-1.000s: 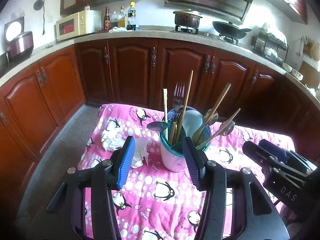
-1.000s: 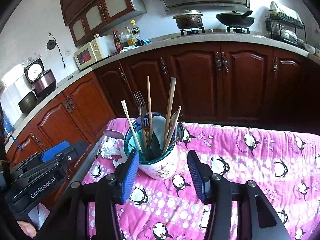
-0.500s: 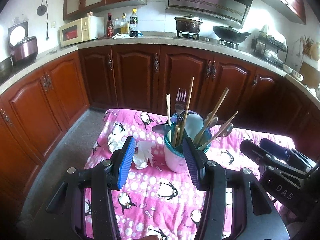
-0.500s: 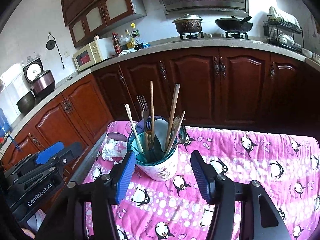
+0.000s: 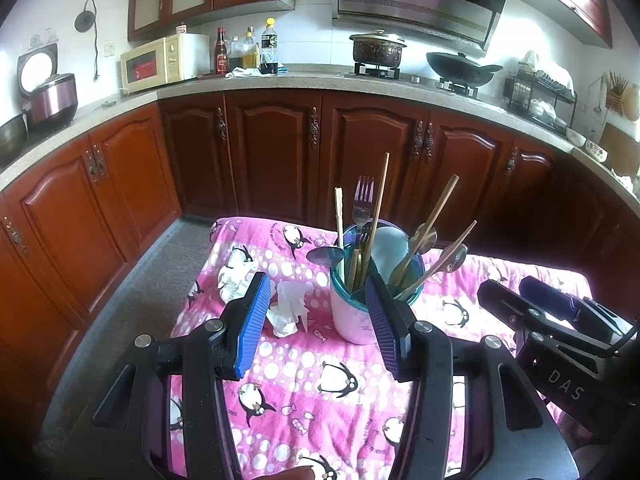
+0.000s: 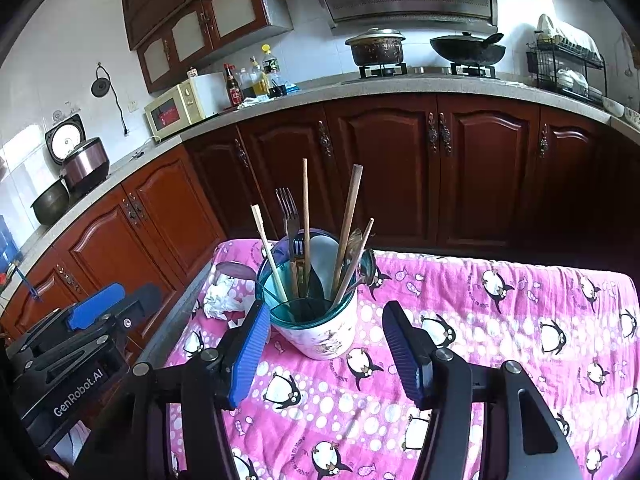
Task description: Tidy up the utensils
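A white utensil cup with a teal rim [image 5: 352, 316] [image 6: 320, 332] stands on the pink penguin cloth [image 5: 304, 380]. It holds a fork [image 5: 362, 200], several wooden chopsticks and some spoons, one of which, a metal spoon [image 5: 325, 256], hangs over the left rim. My left gripper [image 5: 316, 292] is open and hovers just short of the cup, with its right pad in front of the cup's right side. My right gripper [image 6: 326, 312] is open too, its pads standing on either side of the cup's near face without touching it. Neither gripper holds anything.
Crumpled white tissues [image 5: 288, 308] [image 6: 220, 300] lie left of the cup. The cloth [image 6: 500, 320] stretches bare to the right. Dark wooden cabinets [image 5: 276, 152] and a counter with a microwave [image 5: 160, 60], bottles, a pot and a wok ring the far side.
The right gripper's jaws have widened around the cup. Both views have eased back and tilted up slightly. The cup and utensils have not moved.
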Demonstrator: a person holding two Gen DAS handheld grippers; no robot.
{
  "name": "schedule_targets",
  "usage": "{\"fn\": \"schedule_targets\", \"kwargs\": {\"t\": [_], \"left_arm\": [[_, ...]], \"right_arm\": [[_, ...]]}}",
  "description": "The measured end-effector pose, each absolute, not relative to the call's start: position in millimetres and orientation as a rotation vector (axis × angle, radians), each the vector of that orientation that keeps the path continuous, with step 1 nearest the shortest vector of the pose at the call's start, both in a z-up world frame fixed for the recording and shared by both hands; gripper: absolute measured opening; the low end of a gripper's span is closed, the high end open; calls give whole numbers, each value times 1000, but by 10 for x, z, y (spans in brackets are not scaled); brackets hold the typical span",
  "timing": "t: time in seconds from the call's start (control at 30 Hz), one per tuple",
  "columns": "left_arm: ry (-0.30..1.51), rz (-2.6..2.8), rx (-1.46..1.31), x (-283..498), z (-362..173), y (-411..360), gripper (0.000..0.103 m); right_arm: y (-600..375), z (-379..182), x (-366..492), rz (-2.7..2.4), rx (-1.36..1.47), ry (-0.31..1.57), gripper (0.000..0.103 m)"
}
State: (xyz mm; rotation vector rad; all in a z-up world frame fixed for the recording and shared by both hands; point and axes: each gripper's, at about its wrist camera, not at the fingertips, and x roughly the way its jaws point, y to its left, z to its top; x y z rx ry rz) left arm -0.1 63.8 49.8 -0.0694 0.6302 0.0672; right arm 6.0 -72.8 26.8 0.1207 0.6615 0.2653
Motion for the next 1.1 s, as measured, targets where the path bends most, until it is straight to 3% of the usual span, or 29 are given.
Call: {"fn": "schedule_targets", "kwargs": {"t": [1.1], "left_arm": [[638, 82, -48, 40, 466, 615, 49]], "right_arm": [[-724, 163, 135, 276, 131, 690, 57]]}}
